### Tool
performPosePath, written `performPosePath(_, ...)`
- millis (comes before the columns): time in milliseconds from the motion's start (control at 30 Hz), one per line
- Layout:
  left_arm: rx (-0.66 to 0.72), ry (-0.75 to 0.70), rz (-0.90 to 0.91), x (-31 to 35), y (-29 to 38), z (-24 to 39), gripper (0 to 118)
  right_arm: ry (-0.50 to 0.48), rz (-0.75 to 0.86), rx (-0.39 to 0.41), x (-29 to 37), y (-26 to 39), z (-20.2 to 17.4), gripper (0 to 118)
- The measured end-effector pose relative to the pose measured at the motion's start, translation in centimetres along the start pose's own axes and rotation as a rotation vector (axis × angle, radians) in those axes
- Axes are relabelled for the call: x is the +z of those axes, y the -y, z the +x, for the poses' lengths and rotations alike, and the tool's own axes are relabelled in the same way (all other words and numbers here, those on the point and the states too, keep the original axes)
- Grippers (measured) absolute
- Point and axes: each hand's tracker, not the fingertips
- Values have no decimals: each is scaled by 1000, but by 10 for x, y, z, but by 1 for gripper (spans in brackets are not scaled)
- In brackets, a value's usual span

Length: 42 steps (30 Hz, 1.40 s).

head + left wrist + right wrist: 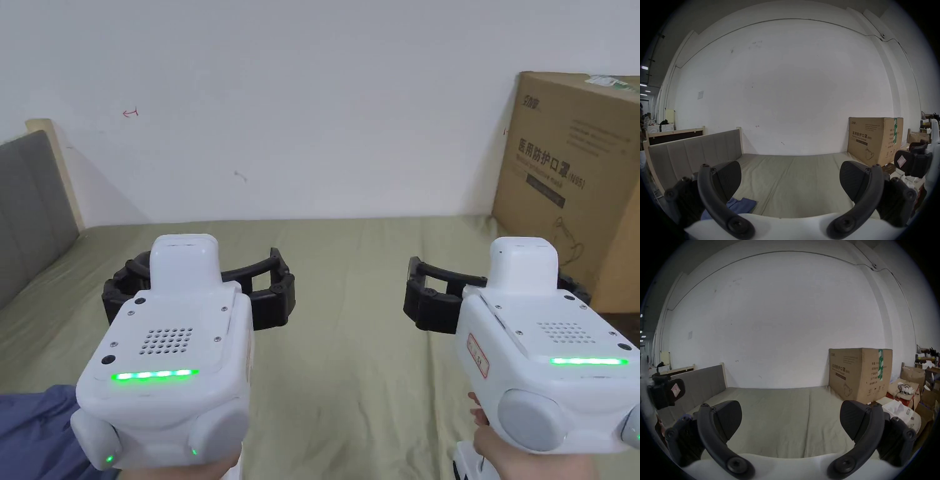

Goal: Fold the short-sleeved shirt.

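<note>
The left hand-held gripper [199, 289], a white plastic body with black curved jaws and a green light strip, is held level above the bed, pointing toward the white wall [312, 106]. Its jaws stand wide apart with nothing between them, as its own view shows [790, 178]. The hand beneath it shows only as a sliver at the bottom of the head view.

The right hand-held gripper [494, 297], of the same white and black build, is held level beside the left one at about the same height, well apart from it and also aimed at the wall. Its jaws are likewise spread with nothing in them [791, 418]. The person's right hand [500, 447] grips its handle from below, fingers wrapped round.

Taking the bed with its olive-green sheet [350, 350] as landmark: both grippers hover above its near half. The blue short-sleeved shirt [34, 431] lies crumpled on the bed's near left corner, below and to the left of the left gripper and touched by neither; in the left gripper view it shows just past the left jaw [741, 204]. A grey padded headboard [28, 206] stands along the bed's left side. A large brown cardboard box [569, 175] sits at the bed's far right corner against the wall.
</note>
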Motion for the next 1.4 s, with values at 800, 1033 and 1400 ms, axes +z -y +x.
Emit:
performPosePath(800,42,3,-20,-2,-2,-5,118,63,47,6,6,0,4,118)
performPosePath(1033,60,54,-3,4,-2,-9,106,82,47,26,6,-1,1,113)
performPosePath(1400,-14,51,-28,5,-3,-10,1,83,-11,-42,-1,-1,16,0)
